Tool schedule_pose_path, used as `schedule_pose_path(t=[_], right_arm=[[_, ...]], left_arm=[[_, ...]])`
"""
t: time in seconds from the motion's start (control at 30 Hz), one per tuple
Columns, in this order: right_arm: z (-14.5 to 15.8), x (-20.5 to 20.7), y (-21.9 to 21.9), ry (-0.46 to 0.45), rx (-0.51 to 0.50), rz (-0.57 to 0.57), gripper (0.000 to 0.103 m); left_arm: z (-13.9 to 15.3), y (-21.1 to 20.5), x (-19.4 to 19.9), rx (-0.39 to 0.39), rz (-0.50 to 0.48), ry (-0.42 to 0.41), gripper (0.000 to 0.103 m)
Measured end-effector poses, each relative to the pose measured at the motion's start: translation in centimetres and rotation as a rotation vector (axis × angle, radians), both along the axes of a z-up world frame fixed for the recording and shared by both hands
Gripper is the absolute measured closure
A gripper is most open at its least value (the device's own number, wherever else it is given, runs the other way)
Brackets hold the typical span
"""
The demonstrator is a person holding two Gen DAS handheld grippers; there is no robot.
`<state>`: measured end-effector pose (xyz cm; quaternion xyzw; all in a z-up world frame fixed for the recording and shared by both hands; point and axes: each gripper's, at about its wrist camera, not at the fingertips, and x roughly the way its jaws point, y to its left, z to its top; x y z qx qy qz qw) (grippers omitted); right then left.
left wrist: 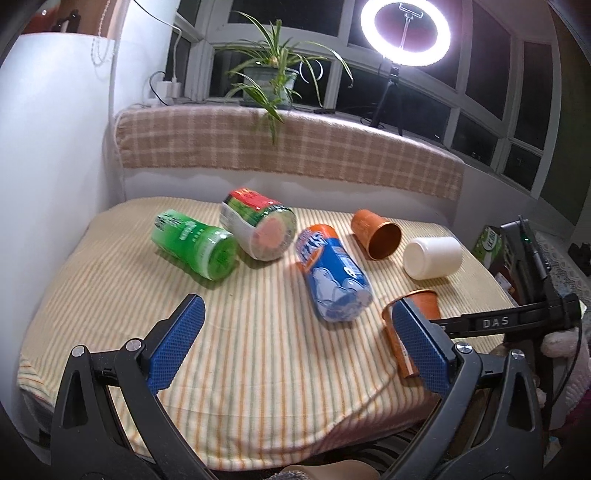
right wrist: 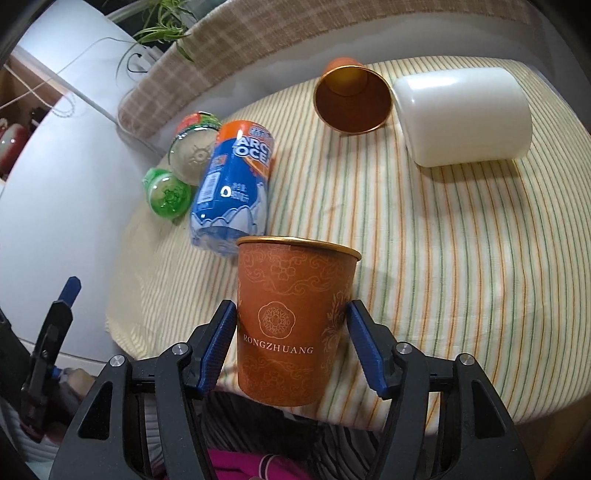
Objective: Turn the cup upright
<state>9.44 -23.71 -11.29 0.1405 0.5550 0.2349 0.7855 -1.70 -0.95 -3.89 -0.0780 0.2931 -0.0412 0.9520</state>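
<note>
An orange paper cup [right wrist: 295,325] with a gold rim stands upright between my right gripper's [right wrist: 291,339] blue pads [right wrist: 218,347], which close on its sides near the table's front edge. The same cup [left wrist: 424,306] shows partly behind a pad in the left wrist view. A second orange cup [right wrist: 351,99] [left wrist: 376,234] lies on its side at the far side of the table, its mouth toward me. A white cup [right wrist: 461,114] [left wrist: 432,256] lies on its side beside it. My left gripper [left wrist: 295,332] is open and empty above the striped cloth.
Three plastic bottles lie on the striped tablecloth [left wrist: 258,350]: a green one [left wrist: 195,247], a red-and-green one [left wrist: 258,229], a blue-and-orange one [left wrist: 332,273]. A checked cushion [left wrist: 295,147], a potted plant [left wrist: 273,81] and a ring light [left wrist: 406,33] stand behind.
</note>
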Motion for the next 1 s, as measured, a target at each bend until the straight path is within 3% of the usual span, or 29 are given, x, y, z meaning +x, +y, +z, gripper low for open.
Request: schedule_pose_path(t=[0.3,0.4,0.67,0.73,0.83,1.0], right_arm=[[0.8,-0.6,-1.4,-0.041,0.014,-0.01,0.034],[1.5,-1.3,-2.7,-0.066,0.041,-0.035,0.034],[2.6,-3.8,-7.9,-0.116,0.092,-0.166,0.034],[2.9,-4.6,-9.2,-0.14,0.087,-0.202,0.034],[3.1,-5.8,-10.5,-0.185,0.051,-0.258,0.034],[2.8,-6.4,-11.6,-0.183,0.049,-0.299,0.034]], left_arm=[[-0.6,-1.8,1.4,-0.091,-0.106,0.079,0.002],[-1.2,-2.3,2.6,-0.159,-0.151,0.143,0.008],[-3.2,-4.4,5.7,-0.351,-0.267,0.316,0.009],[-3.7,-4.8,6.3,-0.396,-0.283,0.363,0.02],[-4.6,-5.1,7.2,-0.457,-0.301,0.421,0.021],[-5.8,-5.8,8.4,-0.497,-0.318,0.482,0.021]])
